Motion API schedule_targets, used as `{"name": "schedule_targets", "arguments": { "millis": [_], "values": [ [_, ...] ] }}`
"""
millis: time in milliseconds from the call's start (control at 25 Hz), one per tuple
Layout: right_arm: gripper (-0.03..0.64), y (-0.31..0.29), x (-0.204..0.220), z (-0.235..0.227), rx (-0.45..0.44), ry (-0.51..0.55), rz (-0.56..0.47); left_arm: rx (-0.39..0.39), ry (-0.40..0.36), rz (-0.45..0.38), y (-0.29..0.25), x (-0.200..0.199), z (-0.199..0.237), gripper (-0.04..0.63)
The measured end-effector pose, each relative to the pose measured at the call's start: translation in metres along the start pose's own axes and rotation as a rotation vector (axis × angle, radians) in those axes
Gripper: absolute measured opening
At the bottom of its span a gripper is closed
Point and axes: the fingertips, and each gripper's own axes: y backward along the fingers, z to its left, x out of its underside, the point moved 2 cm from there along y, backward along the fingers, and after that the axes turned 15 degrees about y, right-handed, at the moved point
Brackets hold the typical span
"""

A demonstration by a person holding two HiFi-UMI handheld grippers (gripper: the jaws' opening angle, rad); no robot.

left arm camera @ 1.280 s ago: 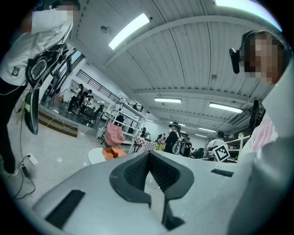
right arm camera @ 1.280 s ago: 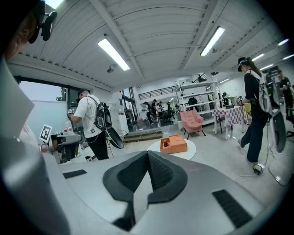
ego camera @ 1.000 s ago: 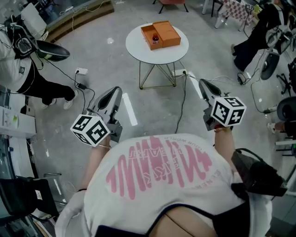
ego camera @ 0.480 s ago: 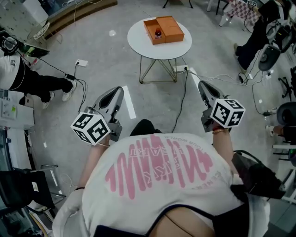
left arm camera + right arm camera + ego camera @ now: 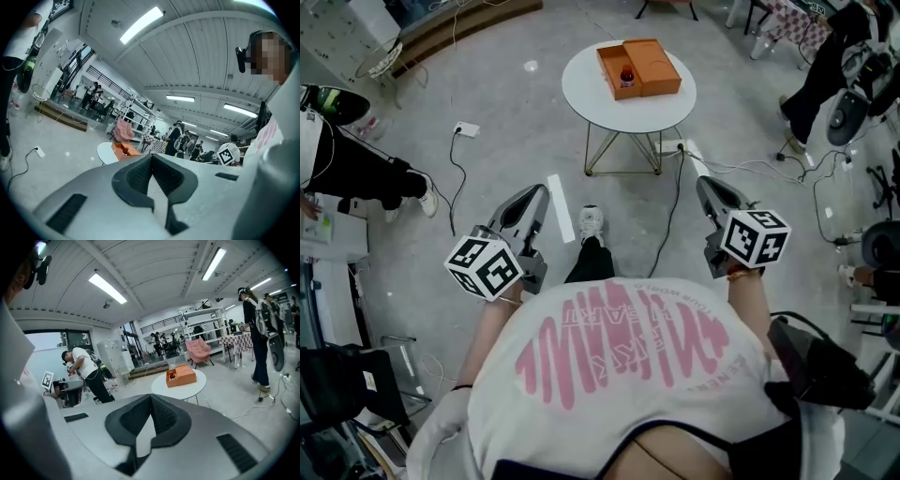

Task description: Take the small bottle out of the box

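A round white tabletop (image 5: 591,89) on thin metal legs (image 5: 623,150) is seen standing on a grey, glossy floor (image 5: 487,103), well ahead of the person. An orange box (image 5: 654,67) is set on it toward the far side, and the small bottle (image 5: 626,77) is seen upright inside the box's open left half. Both tools are held low and well short of the tabletop: the left tool (image 5: 532,197) and the right tool (image 5: 709,187) are each shown with jaws closed together and nothing between them. A white strip (image 5: 561,208) is laid on the floor between the tools, beside the person's shoe (image 5: 591,223). A wall socket block (image 5: 466,129) and trailing cables (image 5: 675,202) are spread across the floor. Other people (image 5: 356,169) are placed at the room's edges. A pink armchair (image 5: 199,348), shelving and long ceiling lights (image 5: 107,288) are shown in the right gripper view.
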Motion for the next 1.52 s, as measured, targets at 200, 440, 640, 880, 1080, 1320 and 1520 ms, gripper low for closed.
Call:
{"name": "schedule_targets", "arguments": {
  "millis": [200, 440, 640, 880, 1080, 1320, 1520],
  "values": [
    [0.005, -0.026, -0.007, -0.018, 0.013, -0.023, 0.01, 0.019, 0.0, 0.035, -0.037, -0.013, 0.014, 0.008],
    [0.005, -0.059, -0.024, -0.047, 0.04, -0.043, 0.008, 0.048, -0.003, 0.043, -0.084, -0.041, 0.031, 0.008],
    [0.005, -0.093, -0.044, -0.067, 0.044, -0.042, 0.01, 0.068, -0.006, 0.048, -0.121, -0.069, 0.047, 0.008],
    [0.005, -0.144, -0.077, -0.09, 0.042, -0.034, 0.02, 0.063, 0.003, 0.028, -0.157, -0.113, 0.076, 0.008],
    [0.005, -0.187, -0.104, -0.099, 0.027, -0.026, 0.021, 0.052, 0.016, 0.026, -0.183, -0.145, 0.104, 0.008],
    [0.005, -0.238, -0.133, -0.108, 0.019, -0.028, 0.025, 0.07, 0.016, 0.022, -0.218, -0.19, 0.13, 0.008],
    [0.005, -0.276, -0.161, -0.121, 0.022, -0.02, 0.006, 0.082, -0.002, 0.01, -0.248, -0.228, 0.151, 0.008]
  ]
}}
